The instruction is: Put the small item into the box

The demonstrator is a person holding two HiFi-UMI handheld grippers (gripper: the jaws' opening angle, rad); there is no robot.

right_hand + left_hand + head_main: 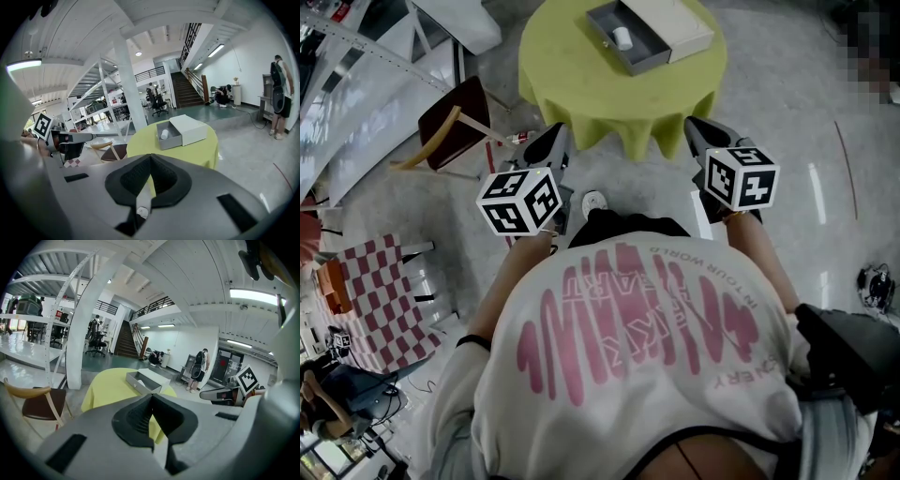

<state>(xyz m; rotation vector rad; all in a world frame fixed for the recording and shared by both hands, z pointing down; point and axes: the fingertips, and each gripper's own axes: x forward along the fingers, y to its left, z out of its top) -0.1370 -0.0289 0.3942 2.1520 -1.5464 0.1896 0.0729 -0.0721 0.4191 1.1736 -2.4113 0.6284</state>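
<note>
The left gripper [152,395] is shown with its jaws closed against each other and nothing between them. The right gripper [150,157] is likewise closed, pad against pad, and empty. Both are held side by side in front of the person and pointed slightly downward toward the round table draped in yellow-green cloth [197,151].

The shallow grey drawer-style box [170,140] rests on that table. Its white outer sleeve [190,127] is slid partly off toward the right gripper's side. The small white cylindrical item [164,134] is seen lying inside the exposed part of the grey tray, so placement is judged to be complete already.

The item lies straight ahead of the jaws, well apart from both pairs and close to the midline between them. Neither hand can be called clearly nearer to it. Its long axis appears to run across the tray's width, roughly away from the person, though the item is too small for this to be confirmed.

The sleeve lies toward the right gripper. If the box is to be closed, that push is judged to fall to the right hand.
</note>
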